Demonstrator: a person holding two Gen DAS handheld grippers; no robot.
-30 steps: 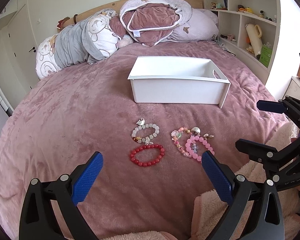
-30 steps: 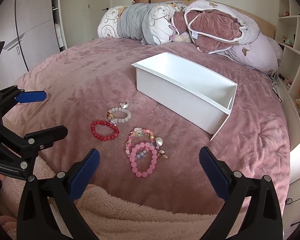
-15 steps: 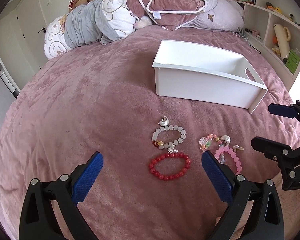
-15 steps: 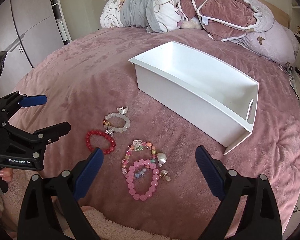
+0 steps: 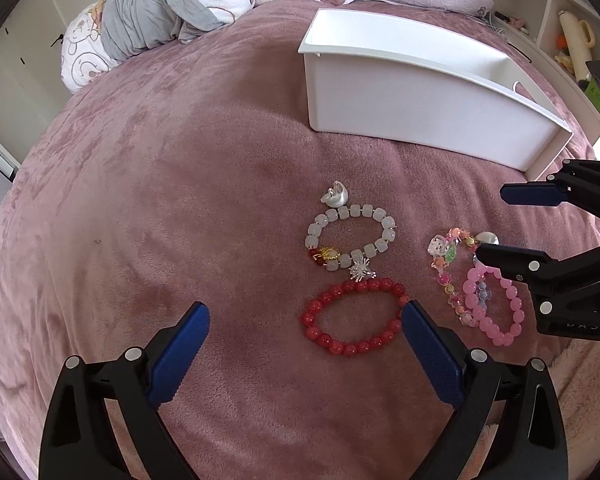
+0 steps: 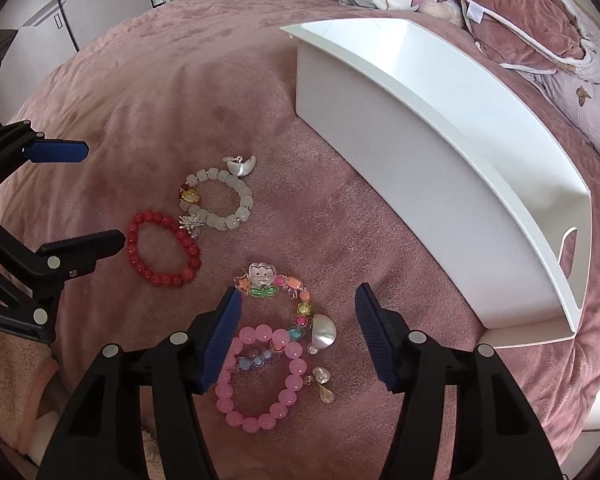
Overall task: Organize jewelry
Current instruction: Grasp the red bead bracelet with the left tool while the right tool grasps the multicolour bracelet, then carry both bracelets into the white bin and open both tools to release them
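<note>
Several bracelets lie on the mauve bed cover. A red bead bracelet (image 5: 354, 316) (image 6: 162, 249) lies just ahead of my open left gripper (image 5: 304, 320), its right end beside the right finger. A white bead bracelet (image 5: 350, 236) (image 6: 220, 200) with a silver charm lies beyond it. A pink bead bracelet (image 5: 492, 306) (image 6: 260, 378) and a multicoloured charm bracelet (image 5: 450, 264) (image 6: 284, 298) overlap. My right gripper (image 6: 298, 304) is open and hangs over them. A white bin (image 5: 424, 114) (image 6: 432, 184) stands beyond, empty.
Pillows and a folded quilt (image 5: 172, 8) lie at the head of the bed. Shelves (image 5: 572, 20) stand at the right, wardrobe doors (image 6: 80, 0) at the left. A fluffy pink blanket (image 6: 8, 376) covers the near bed edge.
Both grippers have moved forward and down towards the bracelets. The right gripper's jaws have narrowed somewhat. No bracelet has moved.
</note>
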